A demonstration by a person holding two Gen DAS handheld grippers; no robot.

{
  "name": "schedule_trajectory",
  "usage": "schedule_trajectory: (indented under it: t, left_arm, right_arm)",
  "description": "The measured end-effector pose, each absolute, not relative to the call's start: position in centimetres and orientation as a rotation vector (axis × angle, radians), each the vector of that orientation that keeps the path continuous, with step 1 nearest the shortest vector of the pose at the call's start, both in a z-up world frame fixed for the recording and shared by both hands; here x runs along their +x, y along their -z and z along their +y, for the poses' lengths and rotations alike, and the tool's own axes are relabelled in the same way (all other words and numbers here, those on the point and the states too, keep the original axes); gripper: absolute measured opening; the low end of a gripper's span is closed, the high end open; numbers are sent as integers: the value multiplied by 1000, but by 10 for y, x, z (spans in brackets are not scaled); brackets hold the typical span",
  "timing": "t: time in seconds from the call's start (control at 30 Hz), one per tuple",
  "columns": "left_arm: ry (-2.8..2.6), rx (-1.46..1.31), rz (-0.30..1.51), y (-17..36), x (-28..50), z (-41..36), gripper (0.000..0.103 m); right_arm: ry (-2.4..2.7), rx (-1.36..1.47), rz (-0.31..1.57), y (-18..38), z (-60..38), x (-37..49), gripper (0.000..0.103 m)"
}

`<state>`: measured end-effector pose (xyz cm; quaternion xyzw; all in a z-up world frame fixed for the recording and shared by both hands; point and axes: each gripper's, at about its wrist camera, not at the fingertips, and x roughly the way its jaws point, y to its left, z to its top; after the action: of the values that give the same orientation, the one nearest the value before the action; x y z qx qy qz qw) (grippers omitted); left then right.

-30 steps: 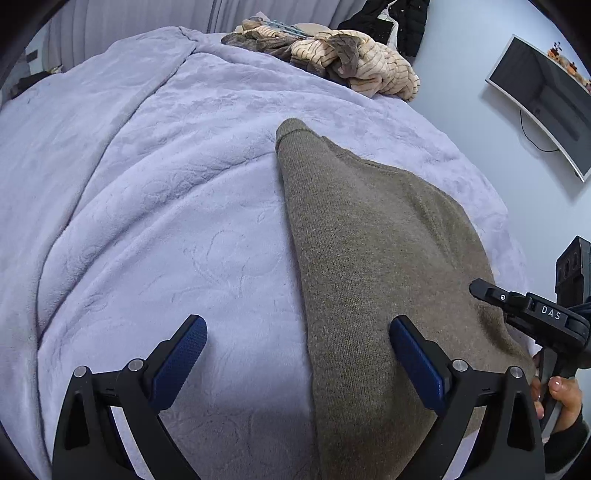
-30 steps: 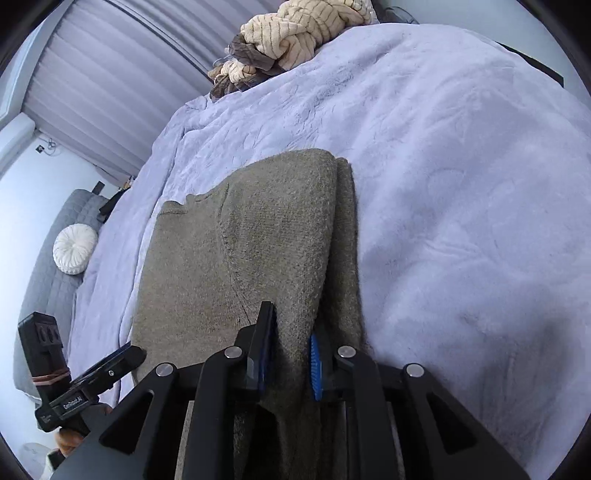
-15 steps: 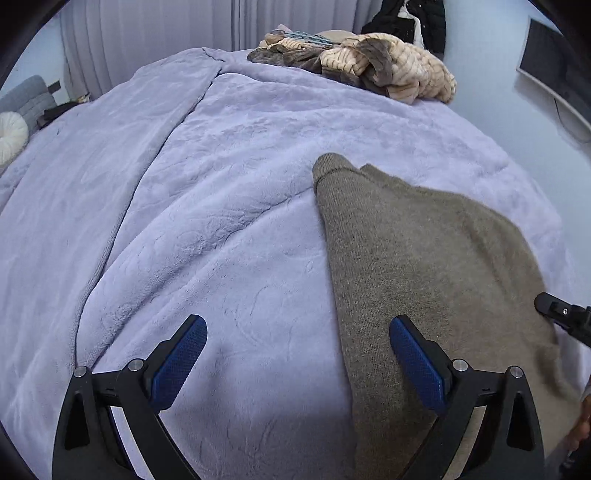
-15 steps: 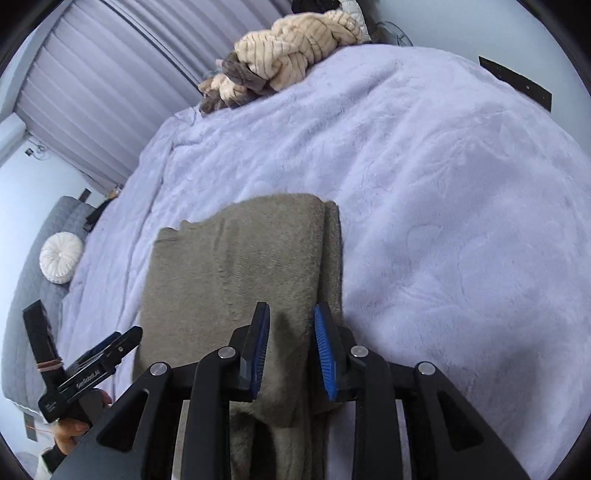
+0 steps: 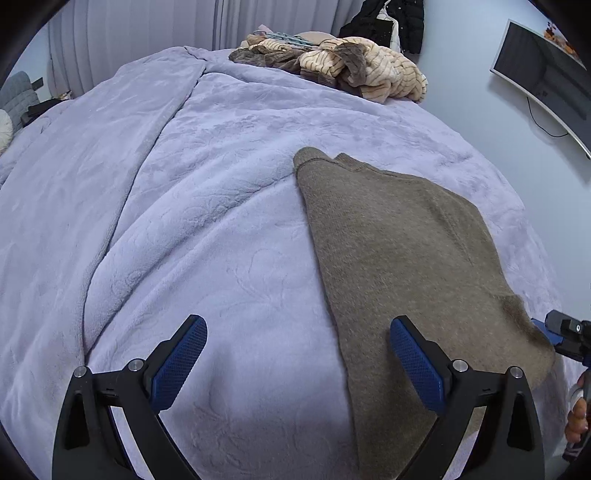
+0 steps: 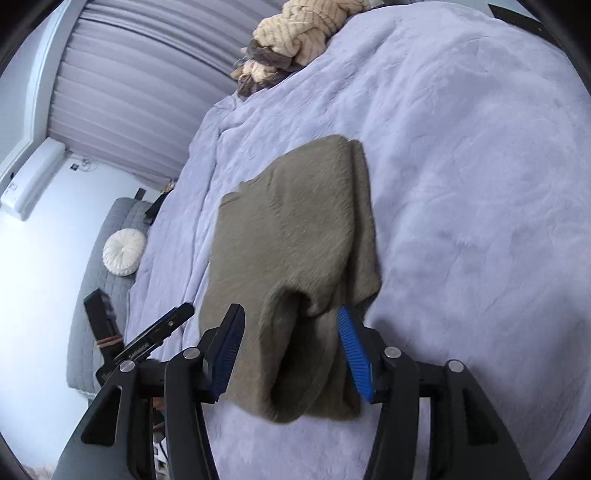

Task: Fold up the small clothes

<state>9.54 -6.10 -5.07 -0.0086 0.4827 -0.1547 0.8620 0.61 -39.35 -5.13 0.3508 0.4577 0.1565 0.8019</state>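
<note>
A small olive-brown knit sweater (image 5: 402,258) lies folded lengthwise on the lilac bedspread (image 5: 184,221). My left gripper (image 5: 295,354) is open and empty; its right finger sits over the sweater's near left edge. In the right wrist view my right gripper (image 6: 291,347) is open, its jaws standing either side of the sweater's (image 6: 295,229) folded near end, which lies loose on the bedspread (image 6: 480,184). The right gripper's tip (image 5: 565,332) shows at the left wrist view's right edge, and the left gripper (image 6: 147,343) at the right wrist view's left.
A heap of beige and brown striped clothes (image 5: 343,70) lies at the far end of the bed, also in the right wrist view (image 6: 295,33). A wall screen (image 5: 543,74) hangs right. A grey couch with a white round cushion (image 6: 123,251) stands left of the bed.
My right gripper opened and let go of the sweater's edge, which dropped onto the bed. Both grippers drew back and the left one lifted a little.
</note>
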Motion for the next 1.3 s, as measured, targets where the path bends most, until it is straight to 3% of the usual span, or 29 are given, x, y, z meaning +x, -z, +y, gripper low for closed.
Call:
schedule_trajectory:
  t: [0.07, 0.1, 0.13, 0.17, 0.4, 0.47, 0.9, 1.17, 1.3]
  left_arm:
    - [345, -18, 1019, 51, 88, -68, 100]
    - [348, -11, 1021, 52, 84, -72, 100]
    - [346, 2, 1026, 54, 80, -76, 100]
    - [342, 19, 1037, 57, 75, -79, 100]
    - [336, 32, 1105, 98, 47, -81, 100]
    - [321, 29, 1094, 96, 43, -80, 100]
    - [270, 18, 1088, 92, 38, -80, 100]
    - [260, 15, 1107, 92, 38, -80, 100]
    - [265, 24, 1106, 92, 39, -81, 100]
  right_arm:
    - [-374, 704, 1010, 51, -377, -1, 52]
    - [-360, 648, 1025, 50, -369, -3, 42]
    - [-320, 575, 1043, 48, -361, -5, 12]
    - [-283, 512, 1054, 46, -354, -9, 9]
    - [-139, 537, 1101, 86, -373, -39, 7]
    - [-142, 581, 1085, 86, -379, -44, 13]
    - [-162, 432, 917, 12, -347, -45, 18]
    - [-125, 542, 1048, 70, -352, -22, 14]
    - [-153, 583, 1036, 69, -360, -27, 14]
